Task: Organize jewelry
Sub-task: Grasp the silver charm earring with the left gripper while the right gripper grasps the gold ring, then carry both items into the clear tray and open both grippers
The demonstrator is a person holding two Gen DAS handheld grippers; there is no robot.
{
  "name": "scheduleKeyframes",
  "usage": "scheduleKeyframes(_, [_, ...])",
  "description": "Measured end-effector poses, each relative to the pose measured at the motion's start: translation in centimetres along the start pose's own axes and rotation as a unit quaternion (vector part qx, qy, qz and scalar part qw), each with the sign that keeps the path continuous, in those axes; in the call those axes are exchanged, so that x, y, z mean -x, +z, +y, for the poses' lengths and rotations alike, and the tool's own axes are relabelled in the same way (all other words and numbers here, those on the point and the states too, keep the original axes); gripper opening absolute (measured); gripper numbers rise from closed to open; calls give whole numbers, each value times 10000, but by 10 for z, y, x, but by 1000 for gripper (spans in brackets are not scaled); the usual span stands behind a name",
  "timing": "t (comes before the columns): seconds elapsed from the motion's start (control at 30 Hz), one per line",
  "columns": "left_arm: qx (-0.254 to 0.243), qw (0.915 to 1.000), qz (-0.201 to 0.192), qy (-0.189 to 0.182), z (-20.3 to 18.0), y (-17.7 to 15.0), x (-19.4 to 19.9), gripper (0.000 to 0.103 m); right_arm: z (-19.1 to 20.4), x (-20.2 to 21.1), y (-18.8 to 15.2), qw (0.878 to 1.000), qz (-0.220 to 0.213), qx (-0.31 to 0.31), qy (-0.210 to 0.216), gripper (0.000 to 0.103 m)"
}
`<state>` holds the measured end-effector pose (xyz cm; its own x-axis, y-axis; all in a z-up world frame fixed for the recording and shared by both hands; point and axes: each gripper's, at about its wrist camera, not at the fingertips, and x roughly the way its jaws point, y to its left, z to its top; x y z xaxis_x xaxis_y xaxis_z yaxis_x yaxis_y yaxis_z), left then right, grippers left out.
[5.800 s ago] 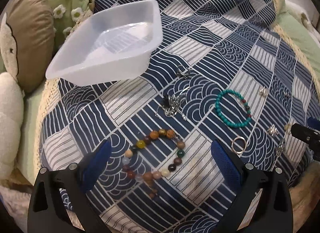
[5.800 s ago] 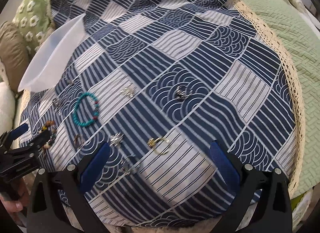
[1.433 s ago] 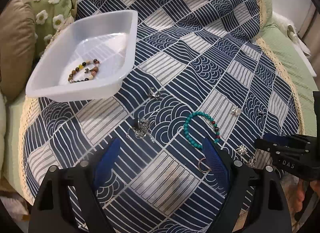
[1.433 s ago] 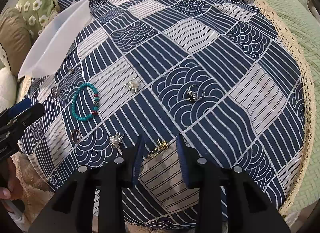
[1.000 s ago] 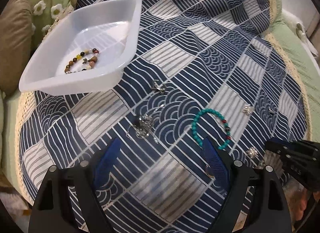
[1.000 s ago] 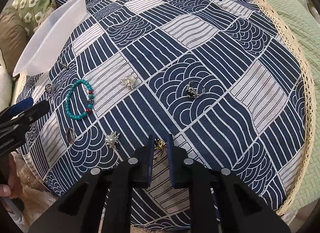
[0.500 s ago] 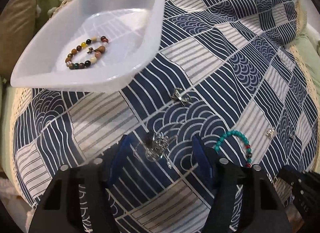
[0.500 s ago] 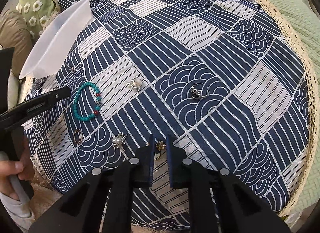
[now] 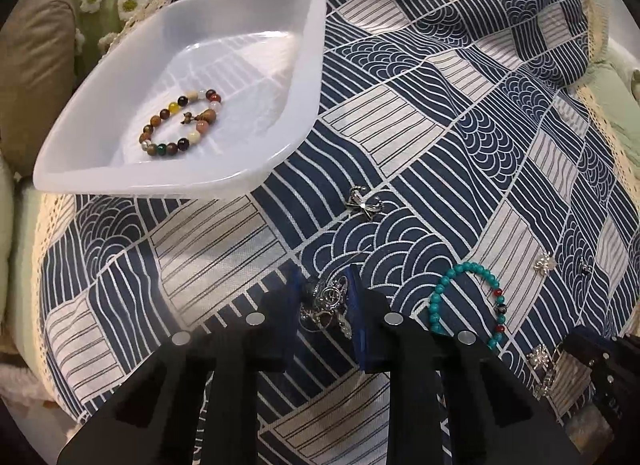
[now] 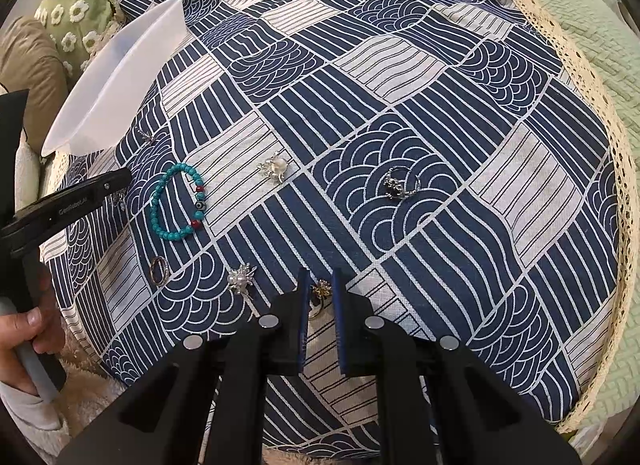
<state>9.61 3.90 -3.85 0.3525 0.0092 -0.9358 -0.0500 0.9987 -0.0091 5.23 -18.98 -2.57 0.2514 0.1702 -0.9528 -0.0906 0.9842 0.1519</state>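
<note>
My left gripper [image 9: 323, 289] is shut on a tangled silver chain piece [image 9: 326, 301] down on the blue patterned cloth. A white plastic tray [image 9: 304, 77] lies beyond it at upper left and holds a brown bead bracelet [image 9: 180, 121]. My right gripper [image 10: 320, 289] is shut on a gold ring [image 10: 321, 290] at cloth level. A turquoise bead bracelet [image 9: 466, 297] lies right of the left gripper and also shows in the right wrist view [image 10: 176, 201].
Loose on the cloth are a silver bow charm [image 9: 364, 203], a pearl brooch [image 10: 276, 167], a dark ring [image 10: 400, 183], a second pearl brooch [image 10: 240, 279] and a band ring [image 10: 159, 270]. Brown and green flowered pillows [image 9: 36, 45] lie at the left. A green quilt [image 10: 580, 45] lies at the right.
My left gripper moved forward and down and closed on the silver chain piece. My right gripper stayed closed on the gold ring. Earlier, the brown bead bracelet went from the cloth into the tray.
</note>
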Motion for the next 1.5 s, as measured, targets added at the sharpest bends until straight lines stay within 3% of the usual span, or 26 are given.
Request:
scheduleKeyframes(0.27, [-72,9999,-87,-110,1,-3,5,21,1,0,0,10000,14,43,66,11])
scheduleKeyframes(0.33, [-78,9999,-76,-127,1,-4,6,21,2,1,1,9999,-3,60,87,12])
scheduleKeyframes(0.4, [-71,9999,-83,-129,1,-3,6,21,3,0,0,10000,-6,78,16,21])
scheduleKeyframes(0.57, [-83,9998,-88,-126,2,-3,6,21,4,-7,-1,9998,101,136,-101,21])
scheduleKeyframes(0.63, [-77,9998,-81,-140,2,-3,5,21,5,-9,-2,9996,99,191,-156,18])
scheduleKeyframes(0.67, [-90,9998,-81,-137,2,-3,6,21,5,-9,-2,9997,85,201,-142,11])
scheduleKeyframes(0.97, [-220,9994,-142,-210,-4,-7,14,21,0,4,0,9998,-210,53,3,10])
scheduleKeyframes(1.07, [-280,9984,-274,-400,-5,-13,33,21,0,16,4,9992,-391,-5,129,10])
scheduleKeyframes(1.17, [-310,9948,-620,-741,0,-8,73,21,16,44,16,9964,-725,78,440,10])
scheduleKeyframes(1.3, [-285,9897,-1188,-744,19,17,127,21,64,76,46,9894,-1030,490,900,10])
scheduleKeyframes(1.5, [-102,9882,-1503,-272,67,75,150,21,157,80,105,9792,-1201,1214,1095,10])
